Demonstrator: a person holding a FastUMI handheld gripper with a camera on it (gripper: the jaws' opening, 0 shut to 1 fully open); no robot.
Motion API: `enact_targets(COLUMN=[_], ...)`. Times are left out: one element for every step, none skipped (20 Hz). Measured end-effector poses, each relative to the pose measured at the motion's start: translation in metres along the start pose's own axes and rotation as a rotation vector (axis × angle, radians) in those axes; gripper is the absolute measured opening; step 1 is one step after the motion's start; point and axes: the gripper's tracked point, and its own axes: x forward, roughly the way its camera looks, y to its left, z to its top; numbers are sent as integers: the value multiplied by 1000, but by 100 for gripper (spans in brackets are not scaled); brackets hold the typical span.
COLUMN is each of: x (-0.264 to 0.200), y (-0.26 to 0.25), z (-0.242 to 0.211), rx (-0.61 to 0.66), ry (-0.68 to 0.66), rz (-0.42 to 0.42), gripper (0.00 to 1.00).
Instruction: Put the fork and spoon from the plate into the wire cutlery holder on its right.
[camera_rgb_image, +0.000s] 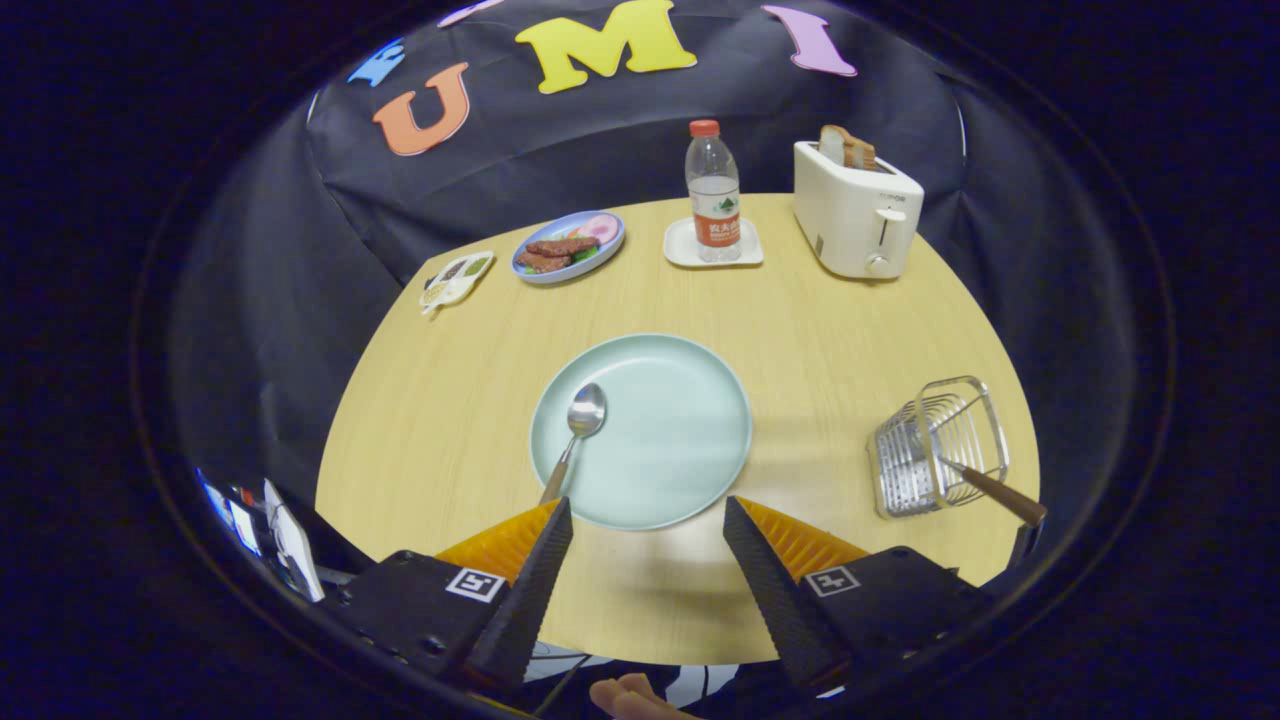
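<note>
1. Hovering above the near edge of the table (850, 330), the gripper (648, 525) is spread wide and holds nothing.
2. The spoon (578, 428) lies on the plate (680, 440), just ahead of the left finger, handle slanting toward that finger's tip.
3. The wire holder (925, 450), right of the plate, already holds a wooden-handled utensil (995, 490), probably the fork.

A staged dining booth — black cloth wall (620, 170) behind a set table (800, 330).

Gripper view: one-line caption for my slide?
Open gripper above the plate holding the spoon; a wooden-handled utensil already in the wire holder.
</note>
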Motion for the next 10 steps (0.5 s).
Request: enact_targets(x=[7, 13, 18, 25, 33, 41, 49, 57, 65, 73], y=[10, 19, 28, 34, 40, 45, 47, 49, 52, 55], z=[-2, -2, -1, 1, 3, 5, 8, 11, 11, 10], rx=[7, 18, 31, 44, 57, 61, 60, 66, 79, 97], ry=[-2, -11, -25, -43, -57, -80, -102, -122, -133, -132], rz=[3, 7, 9, 1, -9, -26, -54, -78, -93, -98], gripper=[94, 94, 95, 95, 95, 95, 95, 95, 95, 95])
